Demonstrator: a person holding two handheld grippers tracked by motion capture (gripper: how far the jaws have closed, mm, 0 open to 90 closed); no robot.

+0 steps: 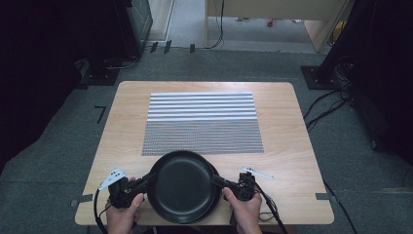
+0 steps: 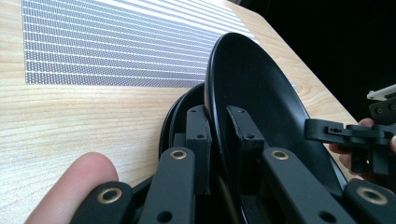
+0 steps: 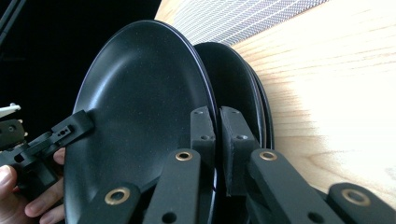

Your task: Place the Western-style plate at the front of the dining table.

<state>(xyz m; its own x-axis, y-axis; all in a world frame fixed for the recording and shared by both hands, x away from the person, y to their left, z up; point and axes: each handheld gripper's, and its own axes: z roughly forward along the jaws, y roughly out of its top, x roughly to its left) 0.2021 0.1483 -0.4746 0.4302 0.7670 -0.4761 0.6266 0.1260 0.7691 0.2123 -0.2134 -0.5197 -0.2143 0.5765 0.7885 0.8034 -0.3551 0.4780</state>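
I have both grippers clamped on the rim of the top plate [image 1: 182, 185], the left gripper [image 1: 146, 183] pinching its left edge and the right gripper [image 1: 220, 182] its right edge; in each gripper view the two jaws stand nearly together with only the thin rim between them. The plate sits at the near edge of the table [image 1: 122, 126], over a stack [image 3: 243, 88] of more black plates, and it looks lifted and tilted off them, since the gripper views show a gap opening between it and the next one down. So I judge the grasp done and the lift just begun; what is left is to carry the plate clear and set it down, most likely on the striped mat [image 1: 202, 124] that lies bare just beyond. The plate is round, matte black, shallow, with a faint sheen and a thin raised lip. It looks empty and clean. How many plates remain in the stack I cannot tell.
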